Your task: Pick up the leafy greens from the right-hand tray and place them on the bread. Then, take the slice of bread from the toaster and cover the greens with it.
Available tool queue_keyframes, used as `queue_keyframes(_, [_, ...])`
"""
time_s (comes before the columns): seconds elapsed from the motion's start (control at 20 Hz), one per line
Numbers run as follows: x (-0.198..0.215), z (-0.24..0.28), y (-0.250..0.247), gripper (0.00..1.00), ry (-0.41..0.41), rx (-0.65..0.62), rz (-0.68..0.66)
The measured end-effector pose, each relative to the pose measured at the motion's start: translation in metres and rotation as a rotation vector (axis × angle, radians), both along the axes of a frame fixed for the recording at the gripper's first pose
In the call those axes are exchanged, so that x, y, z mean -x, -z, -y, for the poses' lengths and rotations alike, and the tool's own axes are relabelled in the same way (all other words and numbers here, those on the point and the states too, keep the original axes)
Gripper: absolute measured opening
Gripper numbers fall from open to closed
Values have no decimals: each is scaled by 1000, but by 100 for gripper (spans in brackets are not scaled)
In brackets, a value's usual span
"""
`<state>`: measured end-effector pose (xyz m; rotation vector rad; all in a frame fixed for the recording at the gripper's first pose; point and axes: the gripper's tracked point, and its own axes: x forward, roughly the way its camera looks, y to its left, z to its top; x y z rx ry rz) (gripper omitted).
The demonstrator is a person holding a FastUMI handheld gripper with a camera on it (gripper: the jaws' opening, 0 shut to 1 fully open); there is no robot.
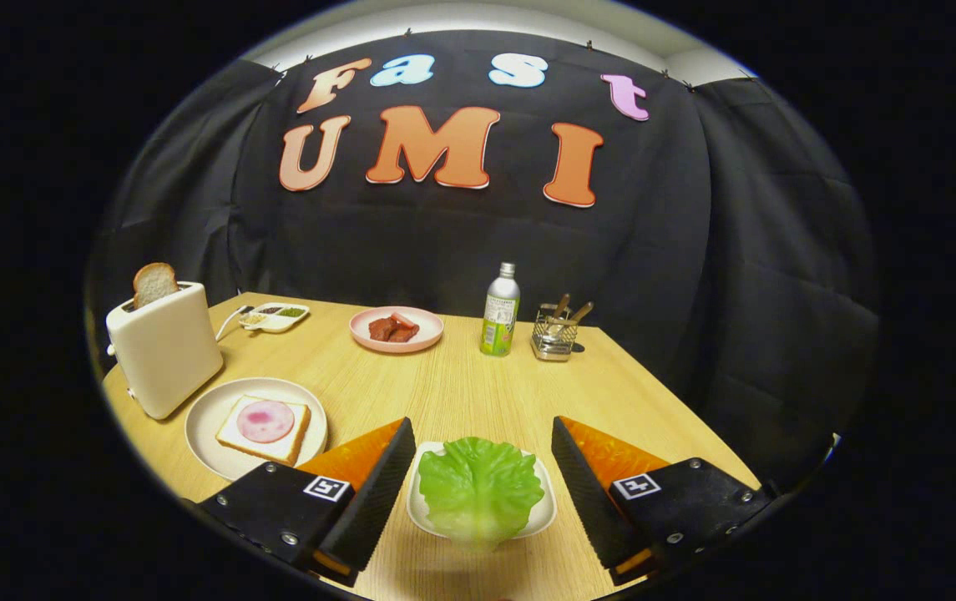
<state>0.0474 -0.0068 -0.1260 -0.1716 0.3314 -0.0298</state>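
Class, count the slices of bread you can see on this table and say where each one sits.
2. One bread slice stands in the toaster; the other lies under ham on the plate beside it. The open gripper straddles the leafy greens.

The claw (483, 467) stands wide, its fingers either side of the leafy greens (479, 490) on their small tray (540, 517), touching neither. From there to the plated bread (265, 428) the tabletop (452, 380) lies bare. The toaster (164, 348) crowds that plate at the left edge. Pink plate (397, 329), bottle (500, 310) and cutlery caddy (554, 334) line the far edge.
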Motion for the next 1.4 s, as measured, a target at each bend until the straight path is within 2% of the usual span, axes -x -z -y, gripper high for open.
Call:
queue_keyframes(0.35, [-14,4,47,99,26,-84,-138])
queue_keyframes(0.5, [-21,8,62,97,34,-70,-185])
queue_keyframes(0.8, [-23,9,93,75,49,-99,-275])
queue_keyframes(1.1, [-20,7,111,62,56,-126,-359])
queue_keyframes(1.25, [-20,11,111,55,68,-112,-358])
queue_keyframes(1.4, [-20,15,110,39,68,-93,-352])
